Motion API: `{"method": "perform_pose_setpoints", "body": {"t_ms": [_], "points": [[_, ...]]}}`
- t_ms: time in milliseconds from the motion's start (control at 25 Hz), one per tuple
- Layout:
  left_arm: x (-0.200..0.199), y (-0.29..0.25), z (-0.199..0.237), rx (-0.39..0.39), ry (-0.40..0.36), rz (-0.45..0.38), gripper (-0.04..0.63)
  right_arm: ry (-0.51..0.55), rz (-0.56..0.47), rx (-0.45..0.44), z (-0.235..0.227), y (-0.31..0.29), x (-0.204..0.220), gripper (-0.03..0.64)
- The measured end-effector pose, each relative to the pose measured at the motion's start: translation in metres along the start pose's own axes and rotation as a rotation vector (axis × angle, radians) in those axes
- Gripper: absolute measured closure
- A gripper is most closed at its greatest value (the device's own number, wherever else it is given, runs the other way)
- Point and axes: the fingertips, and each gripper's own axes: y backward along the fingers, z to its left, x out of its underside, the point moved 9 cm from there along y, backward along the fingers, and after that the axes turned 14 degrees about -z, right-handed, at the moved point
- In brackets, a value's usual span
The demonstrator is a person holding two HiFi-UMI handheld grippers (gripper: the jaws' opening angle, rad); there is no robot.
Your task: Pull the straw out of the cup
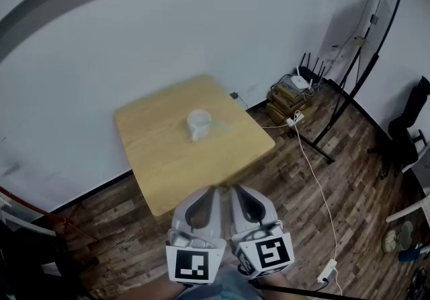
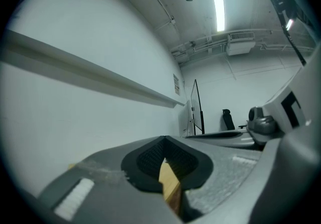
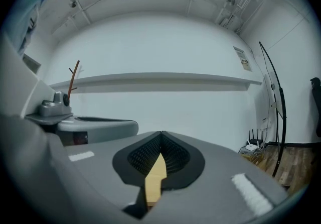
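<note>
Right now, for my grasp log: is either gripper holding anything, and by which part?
Nothing is held. Left gripper and right gripper have jaws shut on nothing; the cup sits untouched on the table.

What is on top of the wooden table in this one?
Only a pale cup, near the middle of the table, with a faint translucent streak at its right, possibly the straw. Too small to tell what the cup holds.
</note>
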Motion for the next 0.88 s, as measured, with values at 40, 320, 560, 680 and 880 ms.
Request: {"method": "perform_pose_setpoints", "body": {"t_ms": [40,320,560,680,880], "points": [[0.002,-0.002,0.001,0.002,0.005,0.003,0.577,0.001,0.003,0.003,-0.002,-0.002,0.001,0.609],[0.016,-0.024,0.001,0.005,0.024,0.021,0.577,-0.002,0.028,0.013,-0.018,-0.014,0.007,0.61],[0.036,-0.052,-0.007,-0.004,0.004,0.087,0.577,-0.067,0.042,0.015,-0.051,-0.025,0.021,0.61],[0.052,-0.073,-0.013,-0.024,0.0,0.143,0.577,-0.1,0.066,0.006,-0.078,-0.037,0.033,0.61],[0.069,-0.123,-0.019,-0.089,-0.013,0.19,0.577,-0.153,0.078,-0.044,-0.132,-0.07,0.047,0.611]]}}
